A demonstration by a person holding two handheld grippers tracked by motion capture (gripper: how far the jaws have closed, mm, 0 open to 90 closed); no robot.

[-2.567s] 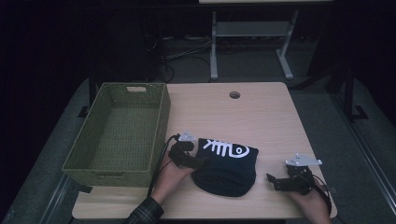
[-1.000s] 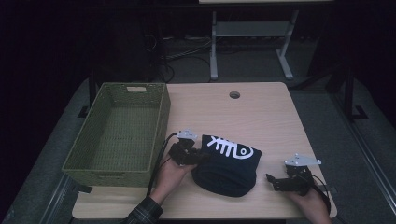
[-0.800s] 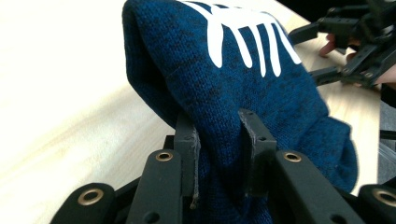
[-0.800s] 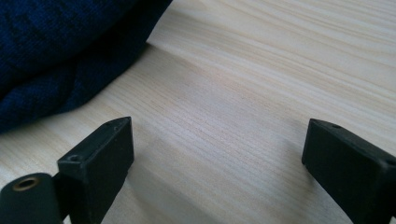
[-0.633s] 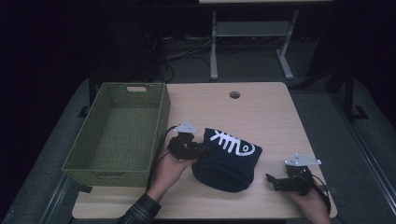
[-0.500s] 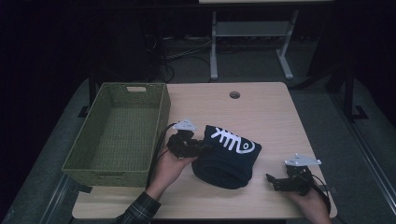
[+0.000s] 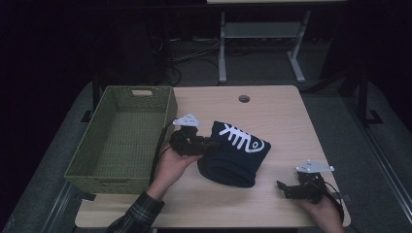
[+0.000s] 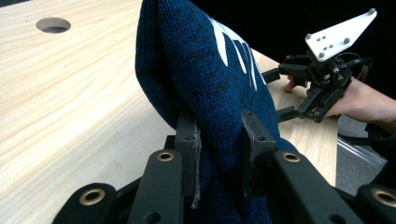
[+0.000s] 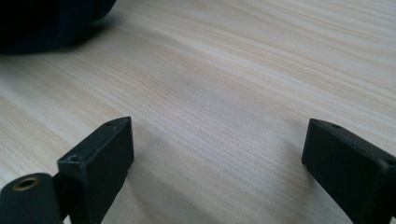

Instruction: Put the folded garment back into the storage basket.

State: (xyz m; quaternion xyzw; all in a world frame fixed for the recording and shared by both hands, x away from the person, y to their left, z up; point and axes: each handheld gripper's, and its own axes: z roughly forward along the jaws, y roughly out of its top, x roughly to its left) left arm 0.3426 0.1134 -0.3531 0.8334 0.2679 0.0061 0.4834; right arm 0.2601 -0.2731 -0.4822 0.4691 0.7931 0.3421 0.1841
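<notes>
A dark blue knitted garment [image 7: 233, 153] with a white fishbone print lies bunched near the table's middle, its left edge lifted. My left gripper [image 7: 206, 144] is shut on that edge. In the left gripper view the blue knit [image 8: 205, 79] is pinched between the two black jaws of the left gripper [image 8: 219, 140] and hangs up off the wood. My right gripper [image 7: 281, 189] rests low at the table's front right corner, jaws open. The right gripper view has the right gripper [image 9: 217, 156] with its jaws wide apart over bare wood, and the garment [image 9: 42, 18] dark at top left.
A green woven basket [image 7: 124, 136] stands open on the table's left side, close to my left hand. A round cable hole [image 7: 244, 98] sits near the far edge. Beyond the light wood table [image 7: 272, 111] stands a white desk frame [image 7: 262, 34] on the dark floor.
My left gripper has risen and drawn slightly left toward the basket with the garment's edge in it, and the cloth now stands up higher. The right gripper has stayed put.
</notes>
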